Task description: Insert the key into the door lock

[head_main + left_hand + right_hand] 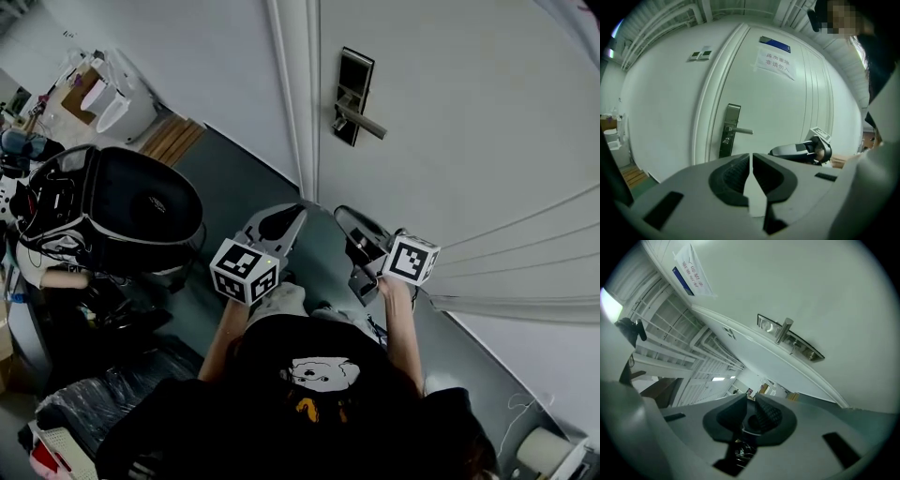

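Observation:
The door lock [353, 96] is a dark upright plate with a silver lever handle on the white door [450, 122]. In the head view both grippers hover below it, well short of the door. My left gripper [293, 214] has its jaws closed together with nothing between them. My right gripper [347, 216] is shut on the dark head of a key [752, 421], whose ring hangs below the jaws. In the left gripper view the lock [730, 129] lies straight ahead, with the right gripper [801, 150] to its right. The right gripper view shows the lock [788, 337] tilted, above the jaws.
A black bulky machine [122, 211] stands at the left, with a wooden pallet [173, 139] and white containers [112, 103] behind it. The door frame [295, 103] runs just left of the lock. A paper notice [776, 63] hangs on the door, and wall switches [701, 55] sit left of the frame.

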Demonstrator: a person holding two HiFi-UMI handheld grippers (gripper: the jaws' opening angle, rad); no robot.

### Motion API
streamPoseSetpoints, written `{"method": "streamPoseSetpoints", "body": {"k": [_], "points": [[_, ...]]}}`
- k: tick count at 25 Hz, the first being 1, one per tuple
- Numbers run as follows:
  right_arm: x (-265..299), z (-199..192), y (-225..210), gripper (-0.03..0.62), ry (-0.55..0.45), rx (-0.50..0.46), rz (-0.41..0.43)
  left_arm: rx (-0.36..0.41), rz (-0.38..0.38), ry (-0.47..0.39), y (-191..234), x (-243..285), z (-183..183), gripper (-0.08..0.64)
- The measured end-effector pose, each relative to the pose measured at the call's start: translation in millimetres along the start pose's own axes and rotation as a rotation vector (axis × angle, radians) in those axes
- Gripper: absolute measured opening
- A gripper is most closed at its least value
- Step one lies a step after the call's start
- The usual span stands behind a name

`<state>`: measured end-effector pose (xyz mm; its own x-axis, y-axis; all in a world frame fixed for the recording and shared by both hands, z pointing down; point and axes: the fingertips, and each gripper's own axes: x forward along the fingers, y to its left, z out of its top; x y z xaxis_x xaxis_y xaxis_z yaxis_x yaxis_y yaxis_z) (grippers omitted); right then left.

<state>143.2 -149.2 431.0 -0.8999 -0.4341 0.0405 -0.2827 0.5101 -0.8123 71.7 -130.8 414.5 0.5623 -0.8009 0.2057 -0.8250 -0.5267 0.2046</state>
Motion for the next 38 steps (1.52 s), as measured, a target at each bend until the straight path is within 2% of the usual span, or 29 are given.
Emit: {"method": "streamPoseSetpoints", "body": {"k": [4,11,24,29,34,38], "points": [[-13,-9,12,0.035,0.023,-0.028,0.045,-0.003,0.043,-0.006,-19,-10,-7,0.025],[-37,-23,17,0.028,0.084,-0.12,0.042,-0.007,0.088,0.0,-47,-13,-19,0.025],[-54,-52,17,0.02,0.151,-0.247,0.01,-0.023,0.121,0.024,-69,-27,-40,0.025],[-58,-52,13,0.018,0.148,-0.273,-0.001,-0.025,0.132,0.033,-69,-31,-47,0.025],[-59,-47,22,0.014,0.152,-0.341,-0.017,-0.023,0.131,0.028,-71,-38,-41,0.025],[-64,-44,23,0.011,0.143,-0.342,-0.027,-0.023,0.12,0.03,-77,-42,-41,0.025]]}}
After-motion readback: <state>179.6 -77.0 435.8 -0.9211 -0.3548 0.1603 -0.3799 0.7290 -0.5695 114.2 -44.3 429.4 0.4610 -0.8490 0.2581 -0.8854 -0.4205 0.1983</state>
